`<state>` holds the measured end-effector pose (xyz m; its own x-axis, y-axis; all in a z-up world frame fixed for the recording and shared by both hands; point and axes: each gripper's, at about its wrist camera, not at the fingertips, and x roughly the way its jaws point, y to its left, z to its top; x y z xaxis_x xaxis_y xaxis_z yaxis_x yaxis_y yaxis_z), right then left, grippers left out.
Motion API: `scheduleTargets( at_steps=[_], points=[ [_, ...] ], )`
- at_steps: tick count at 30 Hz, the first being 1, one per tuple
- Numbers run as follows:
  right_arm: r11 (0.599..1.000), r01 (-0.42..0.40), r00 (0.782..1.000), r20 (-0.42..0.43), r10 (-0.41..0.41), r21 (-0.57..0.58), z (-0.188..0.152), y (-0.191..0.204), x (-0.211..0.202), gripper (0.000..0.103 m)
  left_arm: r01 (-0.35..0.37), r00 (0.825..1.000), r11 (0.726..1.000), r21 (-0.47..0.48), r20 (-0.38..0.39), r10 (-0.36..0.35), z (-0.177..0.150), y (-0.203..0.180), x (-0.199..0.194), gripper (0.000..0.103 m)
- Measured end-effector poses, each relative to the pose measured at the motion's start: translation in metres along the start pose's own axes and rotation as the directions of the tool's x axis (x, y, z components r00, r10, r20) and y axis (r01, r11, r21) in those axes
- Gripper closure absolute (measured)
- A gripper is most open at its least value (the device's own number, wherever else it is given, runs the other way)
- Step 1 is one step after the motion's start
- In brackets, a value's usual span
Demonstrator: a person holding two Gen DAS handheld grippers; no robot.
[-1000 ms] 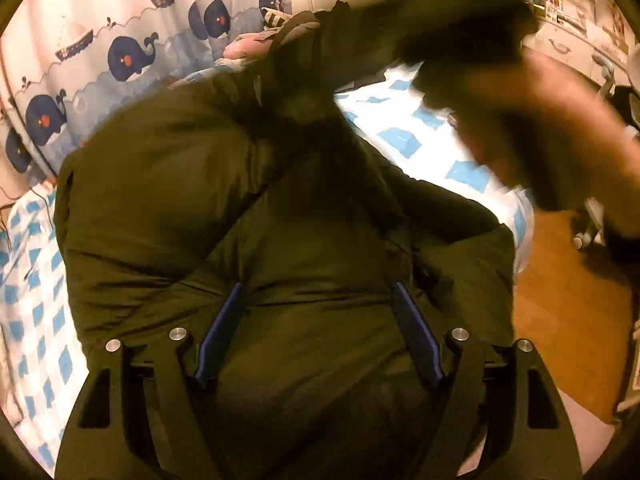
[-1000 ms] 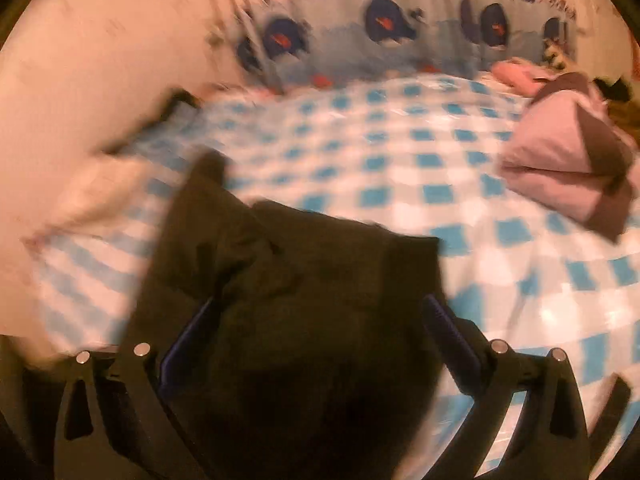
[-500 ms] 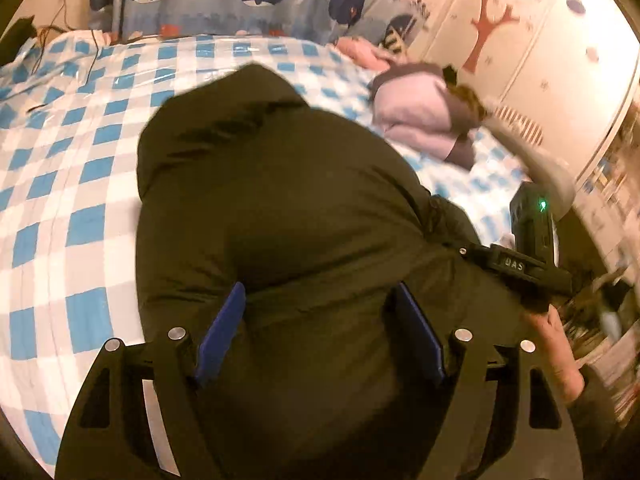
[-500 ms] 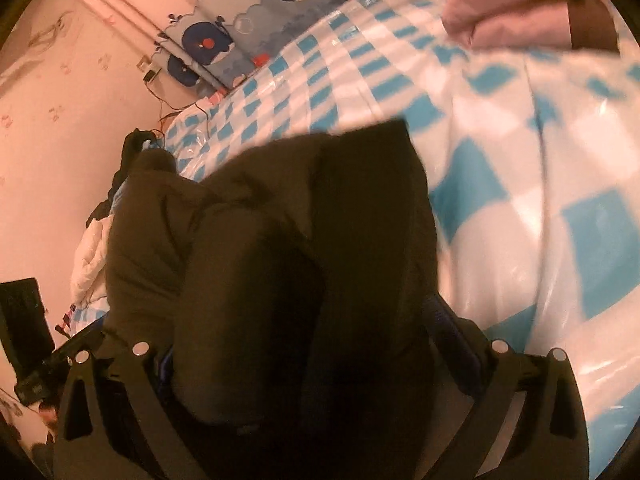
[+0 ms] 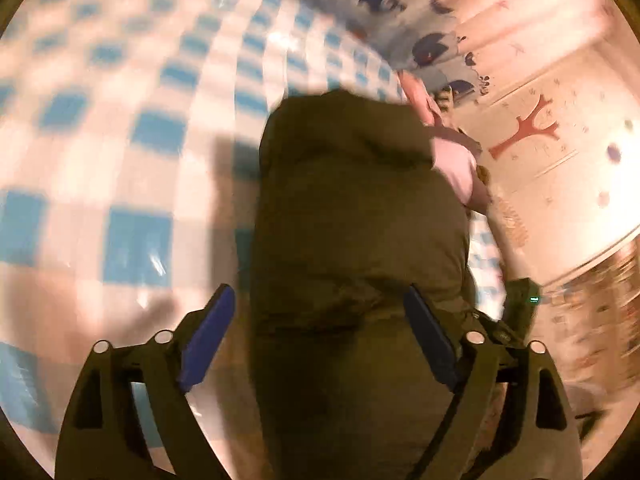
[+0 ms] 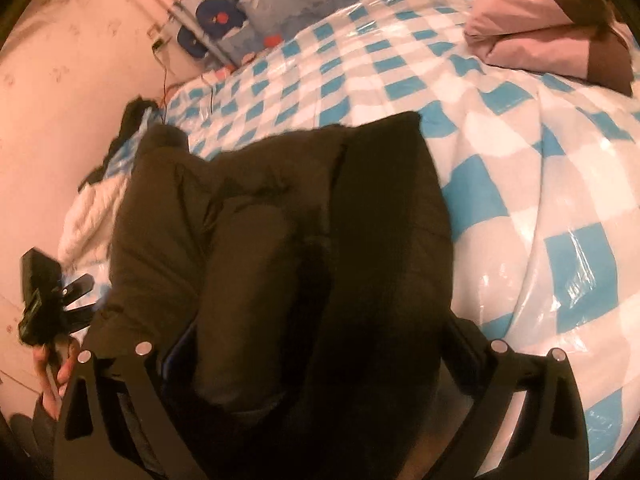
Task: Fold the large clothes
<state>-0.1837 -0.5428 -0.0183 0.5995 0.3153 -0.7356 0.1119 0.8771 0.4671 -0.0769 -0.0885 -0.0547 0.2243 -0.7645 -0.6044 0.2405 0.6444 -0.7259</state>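
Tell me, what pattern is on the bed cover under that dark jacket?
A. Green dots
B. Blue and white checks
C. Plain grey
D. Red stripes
B: the bed cover shows blue and white squares all around the dark jacket, and the left wrist view shows the same checks.

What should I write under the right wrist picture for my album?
Right hand-held gripper holding a dark puffy jacket over the blue-checked bed, near a folded pink garment.
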Motion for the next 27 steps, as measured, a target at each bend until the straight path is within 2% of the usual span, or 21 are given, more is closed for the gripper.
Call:
scheduleTargets(
  at_steps=[2, 3, 6, 7, 8, 9, 11, 13, 15, 17, 19, 20, 22, 25, 27],
  points=[
    [1.000, 0.004, 1.000, -0.013, -0.004, 0.016, -0.001, 0.000, 0.006, 0.007, 0.066, 0.996, 0.996, -0.054, -0.059, -0.069, -0.002, 0.008, 0.019, 0.019],
    [1.000, 0.005, 1.000, -0.012, -0.005, 0.027, -0.002, -0.001, 0.010, 0.007, 0.108, 0.989, 0.993, -0.051, -0.100, -0.113, -0.004, 0.005, 0.033, 0.011],
    [0.999, 0.022, 1.000, 0.013, -0.022, 0.042, -0.007, 0.002, 0.014, 0.006, 0.055, 0.993, 0.997, 0.052, -0.104, -0.050, -0.007, -0.019, 0.049, 0.010],
    [0.999, 0.036, 0.999, 0.027, -0.037, 0.038, -0.008, 0.006, 0.015, 0.006, 0.022, 0.997, 0.994, 0.106, -0.078, -0.014, -0.005, -0.029, 0.045, 0.025],
    [0.999, 0.039, 0.998, 0.044, -0.041, 0.033, -0.007, 0.009, 0.013, 0.006, -0.015, 0.998, 0.988, 0.155, -0.051, 0.023, -0.004, -0.038, 0.039, 0.034],
    [0.999, 0.039, 0.997, 0.063, -0.040, 0.025, -0.005, 0.017, 0.014, 0.006, -0.066, 0.998, 0.970, 0.233, 0.004, 0.067, -0.001, -0.053, 0.026, 0.044],
    [1.000, 0.027, 0.995, 0.091, -0.026, -0.008, 0.006, 0.041, 0.018, 0.006, -0.107, 0.993, 0.952, 0.288, 0.075, 0.089, 0.007, -0.067, 0.006, 0.049],
    [0.999, -0.017, 0.994, 0.110, 0.022, -0.051, 0.024, 0.073, 0.030, 0.006, -0.171, 0.978, 0.929, 0.329, 0.174, 0.118, 0.018, -0.074, -0.027, 0.052],
    [0.993, -0.051, 0.991, 0.121, 0.065, -0.111, 0.038, 0.107, 0.045, 0.006, -0.226, 0.958, 0.918, 0.326, 0.244, 0.149, 0.026, -0.067, -0.057, 0.052],
    [0.984, -0.065, 0.992, 0.099, 0.082, -0.166, 0.047, 0.138, 0.069, 0.006, -0.298, 0.936, 0.907, 0.298, 0.279, 0.216, 0.030, -0.049, -0.076, 0.051],
    [0.979, -0.023, 1.000, 0.008, 0.025, -0.204, 0.046, 0.157, 0.116, 0.006, -0.384, 0.917, 0.893, 0.234, 0.213, 0.338, 0.033, -0.008, -0.075, 0.044],
    [0.980, -0.027, 0.999, -0.030, 0.022, -0.197, 0.043, 0.158, 0.131, 0.006, -0.390, 0.917, 0.904, 0.175, 0.163, 0.364, 0.033, 0.018, -0.074, 0.044],
    [0.986, -0.099, 0.992, -0.092, 0.087, -0.133, 0.037, 0.151, 0.150, 0.006, -0.320, 0.939, 0.944, 0.081, 0.157, 0.305, 0.026, 0.048, -0.086, 0.043],
    [0.984, -0.081, 0.993, -0.103, 0.065, -0.156, 0.028, 0.152, 0.146, 0.006, -0.359, 0.913, 0.926, 0.114, 0.248, 0.323, 0.017, 0.031, -0.092, 0.043],
    [0.984, -0.075, 0.991, -0.121, 0.056, -0.160, 0.032, 0.149, 0.140, 0.006, -0.370, 0.903, 0.919, 0.132, 0.283, 0.323, 0.019, 0.014, -0.089, 0.043]
  ],
)
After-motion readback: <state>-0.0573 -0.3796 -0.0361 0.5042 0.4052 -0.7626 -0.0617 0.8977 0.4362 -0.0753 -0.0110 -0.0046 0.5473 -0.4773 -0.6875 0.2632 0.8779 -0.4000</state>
